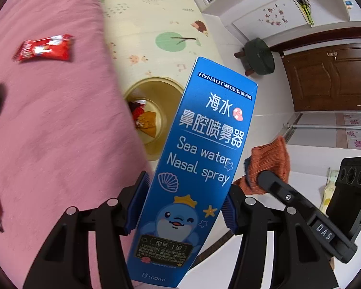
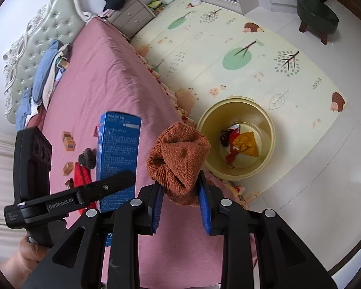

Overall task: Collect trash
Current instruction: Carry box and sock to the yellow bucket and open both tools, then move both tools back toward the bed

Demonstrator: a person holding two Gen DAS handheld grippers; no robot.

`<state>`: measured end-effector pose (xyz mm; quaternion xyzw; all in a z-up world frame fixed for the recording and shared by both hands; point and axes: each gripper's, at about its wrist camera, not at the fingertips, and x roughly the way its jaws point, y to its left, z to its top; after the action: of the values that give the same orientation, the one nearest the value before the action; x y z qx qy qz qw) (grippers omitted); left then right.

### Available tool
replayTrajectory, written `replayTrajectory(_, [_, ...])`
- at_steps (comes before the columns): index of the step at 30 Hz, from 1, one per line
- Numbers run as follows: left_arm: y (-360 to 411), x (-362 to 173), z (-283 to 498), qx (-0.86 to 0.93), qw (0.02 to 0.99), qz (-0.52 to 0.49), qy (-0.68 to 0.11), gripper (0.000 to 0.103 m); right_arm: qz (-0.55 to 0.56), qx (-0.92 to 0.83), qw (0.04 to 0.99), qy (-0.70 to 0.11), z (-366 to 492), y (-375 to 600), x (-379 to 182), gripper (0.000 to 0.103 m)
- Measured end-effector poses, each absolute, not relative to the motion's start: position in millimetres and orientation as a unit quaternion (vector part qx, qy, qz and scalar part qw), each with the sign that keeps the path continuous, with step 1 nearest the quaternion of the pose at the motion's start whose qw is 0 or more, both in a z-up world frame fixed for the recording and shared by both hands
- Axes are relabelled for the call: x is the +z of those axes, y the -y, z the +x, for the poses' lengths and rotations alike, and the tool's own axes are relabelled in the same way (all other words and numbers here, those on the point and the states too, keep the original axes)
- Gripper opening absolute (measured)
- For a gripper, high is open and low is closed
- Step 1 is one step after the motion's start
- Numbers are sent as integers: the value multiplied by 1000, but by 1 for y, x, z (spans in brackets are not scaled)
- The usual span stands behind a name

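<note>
Left claw (image 1: 181, 207) clamps blue spray box (image 1: 199, 149); right claw (image 2: 180, 204) pinches orange cloth (image 2: 180, 159); both near bed (image 2: 113, 77) edge, beside yellow bin (image 2: 238, 173).

The left gripper (image 1: 183, 207) is angled steeply downward with its blue pads clamped on a blue box (image 1: 199, 159), while the right gripper (image 2: 181, 204), tilted likewise, is closed on an orange cloth (image 2: 178, 159), and a hand (image 2: 29, 252) is seen gripping the left handle.

From where I stand, the pink bed (image 2: 103, 77) fills the left; a patterned play mat (image 2: 228, 55) lies beside it, a green stool (image 2: 317, 16) beyond the mat, a bedside cabinet (image 2: 130, 15) by the bed's padded headboard (image 2: 36, 41).
</note>
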<state>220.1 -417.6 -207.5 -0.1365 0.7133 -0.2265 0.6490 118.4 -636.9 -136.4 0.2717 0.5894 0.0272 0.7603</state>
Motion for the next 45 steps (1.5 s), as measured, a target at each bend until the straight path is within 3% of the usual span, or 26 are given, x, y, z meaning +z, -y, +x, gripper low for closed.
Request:
replayTrajectory(5, [449, -218, 239, -233, 643, -132, -718, 55, 276, 19, 757, -591, 130, 655, -146, 27])
replayTrajectory(8, [465, -217, 253, -239, 643, -136, -715, 57, 285, 9, 758, -587, 137, 666, -149, 37])
replayTrajectory(10, [470, -216, 264, -224, 644, -132, -719, 76, 299, -2, 761, -576, 142, 677, -149, 49])
replayTrajectory(12, [468, -213, 274, -201, 658, -132, -713, 84, 301, -11, 761, -574, 148, 684, -149, 51])
replayTrajectory(16, [462, -212, 285, -190, 660, -124, -716, 88, 307, -15, 760, -572, 154, 691, -149, 51])
replayTrajectory(29, [420, -203, 262, -197, 664, -115, -712, 89, 286, 17, 761, -581, 165, 653, -137, 51])
replayTrajectory(45, [270, -188, 218, -116, 700, -145, -689, 89, 221, 118, 752, -610, 162, 510, -127, 51])
